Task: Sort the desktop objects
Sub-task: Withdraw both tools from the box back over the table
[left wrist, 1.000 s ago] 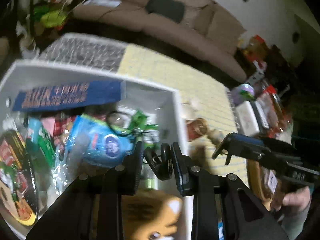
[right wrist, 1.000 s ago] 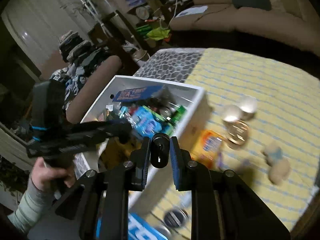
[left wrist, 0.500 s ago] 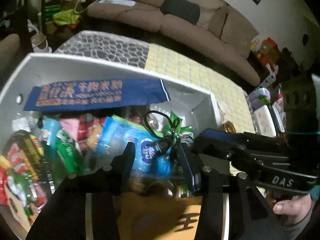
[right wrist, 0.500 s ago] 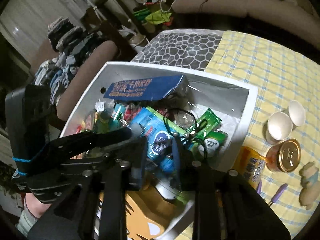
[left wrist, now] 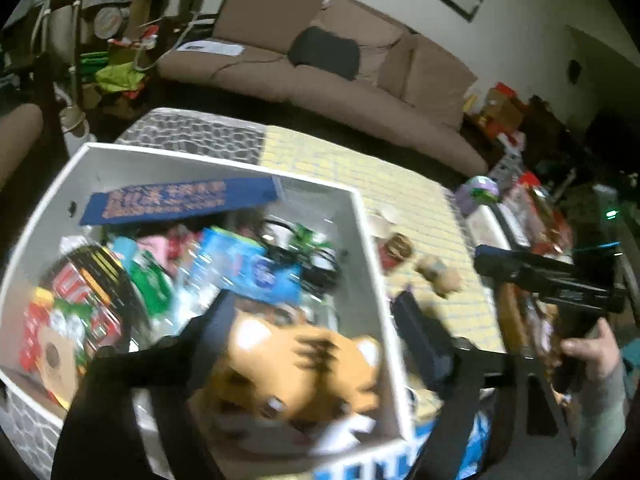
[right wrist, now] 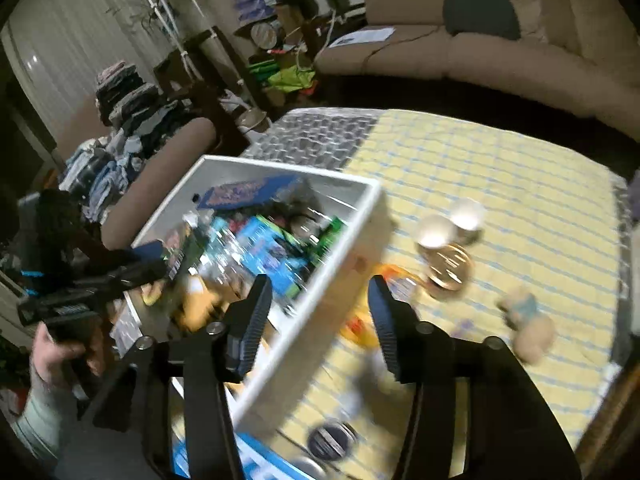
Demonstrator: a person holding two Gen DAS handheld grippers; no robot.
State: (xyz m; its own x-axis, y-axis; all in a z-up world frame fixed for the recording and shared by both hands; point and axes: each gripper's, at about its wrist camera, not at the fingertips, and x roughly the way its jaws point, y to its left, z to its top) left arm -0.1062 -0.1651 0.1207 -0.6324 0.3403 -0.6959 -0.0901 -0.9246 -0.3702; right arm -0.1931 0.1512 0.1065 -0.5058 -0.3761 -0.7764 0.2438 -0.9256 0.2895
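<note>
Right tongs [right wrist: 318, 312] gape wide and empty over the white box's [right wrist: 344, 248] rim; cups [right wrist: 434, 234] and a jar [right wrist: 450, 270] sit on the table [right wrist: 520, 184].

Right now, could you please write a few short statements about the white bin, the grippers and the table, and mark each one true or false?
1. The white rectangular plastic bin is empty. False: it is full of packets, with a long dark blue box at the back.
2. The right gripper is open and holds nothing. True.
3. The left gripper is shut on a cable. False: its fingers are spread apart and empty.
4. Two white paper cups sit on the yellow checked tablecloth, outside the bin. True.
5. The orange plush tiger toy lies on the sofa. False: it sits in the near end of the bin.
</note>
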